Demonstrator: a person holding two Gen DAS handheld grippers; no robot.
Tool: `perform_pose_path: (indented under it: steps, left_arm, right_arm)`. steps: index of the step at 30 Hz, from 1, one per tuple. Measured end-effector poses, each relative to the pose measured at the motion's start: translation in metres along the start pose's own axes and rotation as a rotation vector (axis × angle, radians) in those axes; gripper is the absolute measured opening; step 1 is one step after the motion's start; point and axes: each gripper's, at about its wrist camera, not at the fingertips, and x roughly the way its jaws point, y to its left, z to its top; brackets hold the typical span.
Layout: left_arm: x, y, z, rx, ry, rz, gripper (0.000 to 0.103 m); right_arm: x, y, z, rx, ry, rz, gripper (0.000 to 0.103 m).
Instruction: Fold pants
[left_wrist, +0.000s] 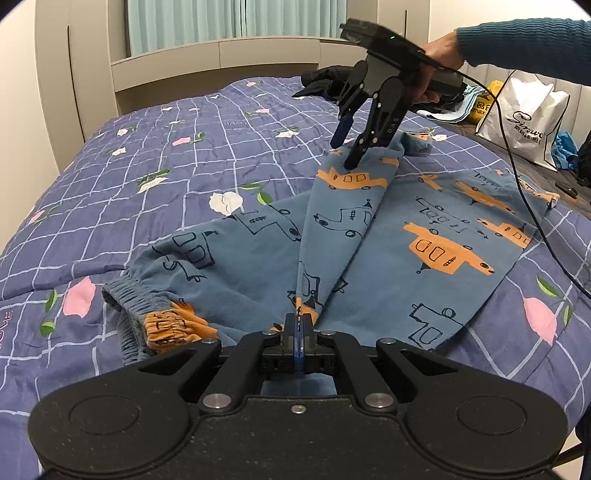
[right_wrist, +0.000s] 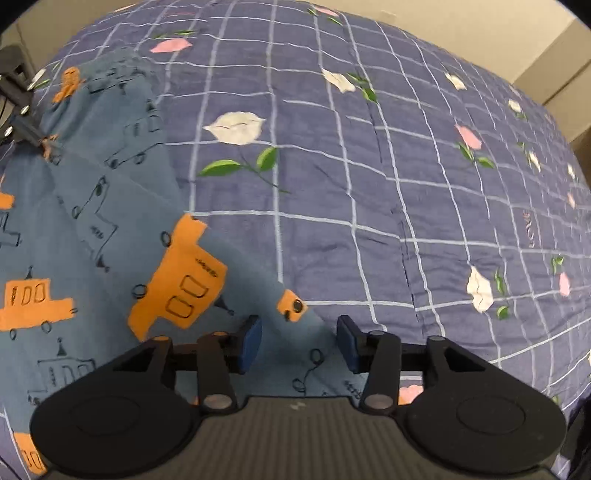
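Blue pants (left_wrist: 406, 236) printed with orange and outlined cars lie on the bed, the elastic waistband (left_wrist: 140, 314) at the near left. My left gripper (left_wrist: 298, 325) is shut on a raised fold of the pants near the waist. My right gripper (left_wrist: 345, 149) hovers open over the far end of a raised ridge of cloth, its jaws spread on either side. In the right wrist view the right gripper (right_wrist: 299, 341) is open above the pants (right_wrist: 110, 240), with cloth between its blue pads (right_wrist: 251, 343). The left gripper shows at that view's left edge (right_wrist: 22, 122).
The bed has a purple quilt (left_wrist: 147, 155) with white grid lines and flowers. Dark clothes (left_wrist: 325, 83) lie at the far side. A white shopping bag (left_wrist: 524, 114) and a yellow item stand at the right. A black cable (left_wrist: 517, 177) hangs across the pants. A headboard stands behind.
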Motion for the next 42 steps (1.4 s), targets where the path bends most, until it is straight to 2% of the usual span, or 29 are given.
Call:
perform_pose_path:
  steps: [1,2,3,5,8,15,19,22,27,30,36,42]
  left_arm:
    - [0.000,0.000,0.000,-0.001,0.000,0.001,0.000]
    - [0.000,0.000,0.000,-0.002,-0.001,0.001,0.000]
    - [-0.001,0.001,0.000,-0.003,-0.002,0.002,0.000]
    - [-0.001,0.001,0.001,-0.001,-0.005,0.006,0.000]
    - [-0.001,0.001,0.002,0.004,-0.008,0.020,0.000]
    - [-0.010,0.004,0.008,0.028,-0.044,0.049,0.000]
    - [-0.015,0.005,0.010,0.058,-0.049,0.057,0.000]
    - [-0.021,0.002,0.009,0.087,-0.054,0.050,0.000]
    - [-0.025,-0.004,-0.001,0.123,-0.029,0.040,0.000]
    - [-0.022,-0.007,-0.011,0.135,-0.008,0.034,0.000]
    - [-0.025,-0.015,-0.016,0.174,0.010,0.039,0.000]
    - [-0.020,-0.015,-0.022,0.178,0.036,0.033,0.000]
  right_arm:
    - [0.004,-0.003,0.000,0.013,0.007,0.007,0.051]
    - [0.010,-0.006,0.000,0.031,0.021,0.022,0.045]
    - [0.014,-0.008,-0.001,0.047,0.031,0.039,0.030]
    - [0.016,-0.010,-0.003,0.073,0.027,0.067,0.016]
    - [0.005,-0.004,-0.010,0.080,-0.025,0.017,0.008]
    - [-0.051,0.035,-0.040,0.161,-0.182,-0.216,0.005]
    - [-0.088,0.090,-0.065,0.215,-0.236,-0.372,0.004]
    - [-0.105,0.131,-0.082,0.263,-0.242,-0.437,0.003]
    - [-0.114,0.186,-0.103,0.366,-0.252,-0.470,0.002]
    - [-0.104,0.214,-0.112,0.407,-0.238,-0.492,0.002]
    - [-0.086,0.248,-0.126,0.469,-0.233,-0.528,0.002]
    - [-0.087,0.261,-0.128,0.543,-0.238,-0.525,0.002]
